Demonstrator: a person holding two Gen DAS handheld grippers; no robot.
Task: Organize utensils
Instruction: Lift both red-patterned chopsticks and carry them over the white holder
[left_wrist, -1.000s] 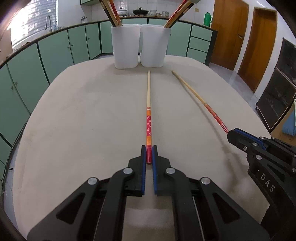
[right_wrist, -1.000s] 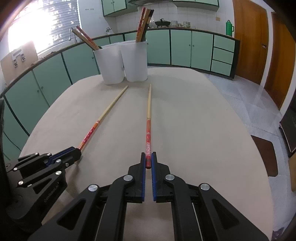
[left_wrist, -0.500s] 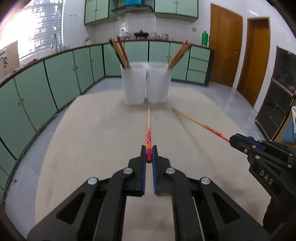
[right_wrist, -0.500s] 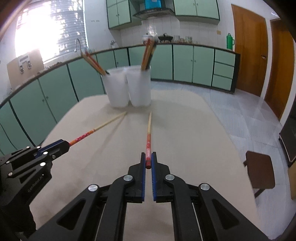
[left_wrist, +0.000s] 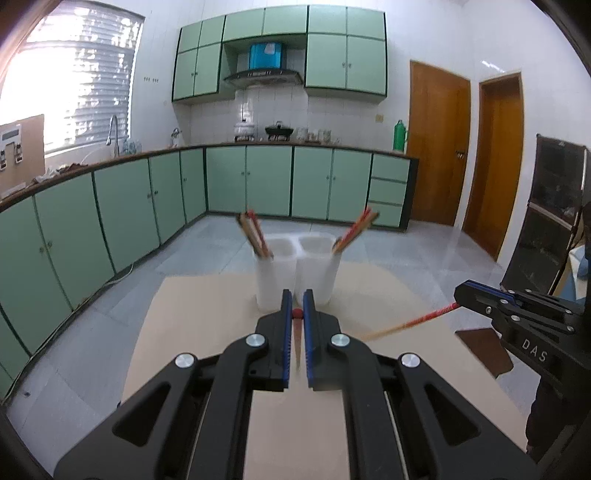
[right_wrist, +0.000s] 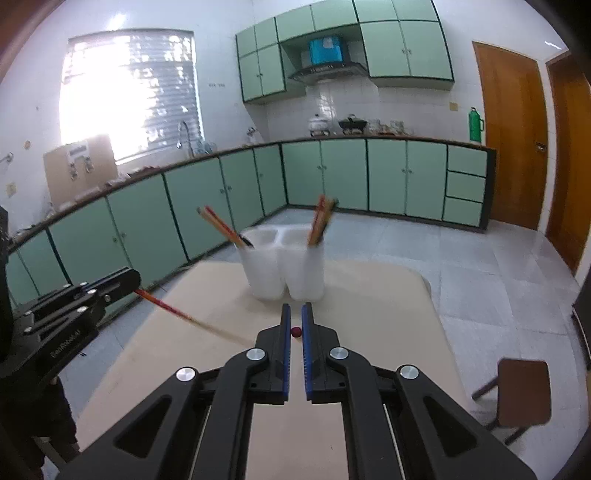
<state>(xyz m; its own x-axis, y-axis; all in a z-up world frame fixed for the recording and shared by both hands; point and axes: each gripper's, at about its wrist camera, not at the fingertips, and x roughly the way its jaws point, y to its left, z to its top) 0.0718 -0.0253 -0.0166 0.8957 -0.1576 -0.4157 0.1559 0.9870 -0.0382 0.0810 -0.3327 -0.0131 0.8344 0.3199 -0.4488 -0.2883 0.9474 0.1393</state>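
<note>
Each gripper is shut on one red-and-wood chopstick, raised high above the beige table (left_wrist: 207, 317). My left gripper (left_wrist: 297, 301) pinches its chopstick (left_wrist: 297, 314) end-on, so I see only the red butt. My right gripper (right_wrist: 296, 314) pinches its chopstick (right_wrist: 295, 331) the same way. The right gripper's chopstick (left_wrist: 417, 324) shows lengthwise in the left wrist view, and the left gripper's chopstick (right_wrist: 177, 312) in the right wrist view, both hanging downward. Two white cups (left_wrist: 295, 273) stand side by side at the table's far edge, each holding several chopsticks (left_wrist: 255, 236).
Green kitchen cabinets (left_wrist: 147, 206) run along the far walls, with grey tiled floor between. A brown stool (right_wrist: 517, 391) stands right of the table. Wooden doors (left_wrist: 439, 147) are at the far right. A dark cabinet (left_wrist: 554, 206) stands at the right.
Both grippers have lifted their chopsticks off the table and tilted up. The chopsticks swung from lying flat to hanging below the fingers. The cups now appear lower and farther.
</note>
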